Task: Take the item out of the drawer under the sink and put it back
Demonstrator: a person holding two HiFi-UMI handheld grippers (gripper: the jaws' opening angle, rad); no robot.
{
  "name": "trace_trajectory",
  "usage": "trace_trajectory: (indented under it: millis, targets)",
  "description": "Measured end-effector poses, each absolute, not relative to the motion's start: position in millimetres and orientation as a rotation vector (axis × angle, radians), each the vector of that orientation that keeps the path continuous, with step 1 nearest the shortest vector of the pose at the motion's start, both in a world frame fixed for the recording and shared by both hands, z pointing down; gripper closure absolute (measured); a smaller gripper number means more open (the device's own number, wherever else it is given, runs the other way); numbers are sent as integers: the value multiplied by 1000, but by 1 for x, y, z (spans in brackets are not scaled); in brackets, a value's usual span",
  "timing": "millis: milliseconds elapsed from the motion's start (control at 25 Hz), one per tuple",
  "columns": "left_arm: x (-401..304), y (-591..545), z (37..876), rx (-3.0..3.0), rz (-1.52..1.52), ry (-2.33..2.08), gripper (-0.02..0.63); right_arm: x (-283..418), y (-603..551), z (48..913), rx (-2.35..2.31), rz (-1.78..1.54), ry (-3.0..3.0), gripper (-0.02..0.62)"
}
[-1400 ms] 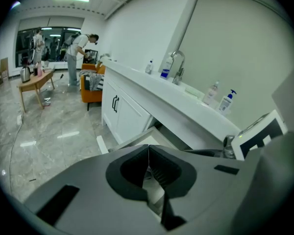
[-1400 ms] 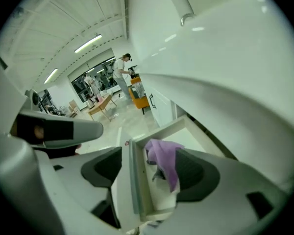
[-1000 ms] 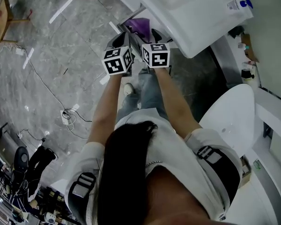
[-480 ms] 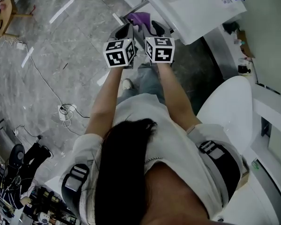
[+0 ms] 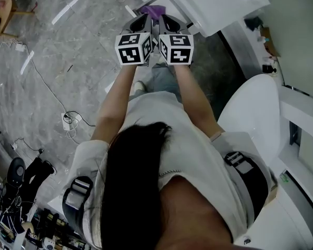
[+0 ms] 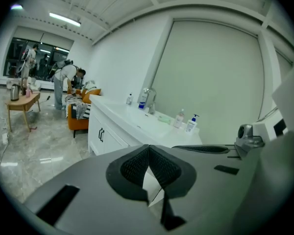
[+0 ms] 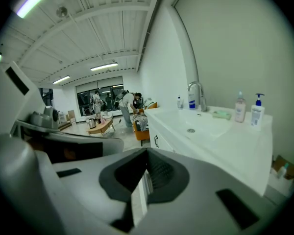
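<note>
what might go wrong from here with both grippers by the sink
Left gripper and right gripper are shut and empty, the right just closed on nothing: the purple item may have been missed. Side by side, their marker cubes may knock. The sink counter edge is close ahead; lifting further could hit it.

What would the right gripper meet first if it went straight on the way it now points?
Probably the white cabinet front under the sink counter, which lies just beyond the right gripper, whose jaws have just closed with nothing visible between them. Depth is unclear.
</note>
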State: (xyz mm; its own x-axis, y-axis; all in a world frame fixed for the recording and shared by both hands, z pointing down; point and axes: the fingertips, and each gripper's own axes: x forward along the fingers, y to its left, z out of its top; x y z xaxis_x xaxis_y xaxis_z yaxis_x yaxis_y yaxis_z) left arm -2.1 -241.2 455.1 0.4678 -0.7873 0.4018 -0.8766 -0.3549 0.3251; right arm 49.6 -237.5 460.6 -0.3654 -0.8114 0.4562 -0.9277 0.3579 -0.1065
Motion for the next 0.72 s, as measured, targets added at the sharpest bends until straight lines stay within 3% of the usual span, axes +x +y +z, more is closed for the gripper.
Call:
trace_trajectory:
  millis: [720]
  targets:
    - [0,-248,460,2254,255,-1313,604,43,-242,461,1517,497,-2285,580]
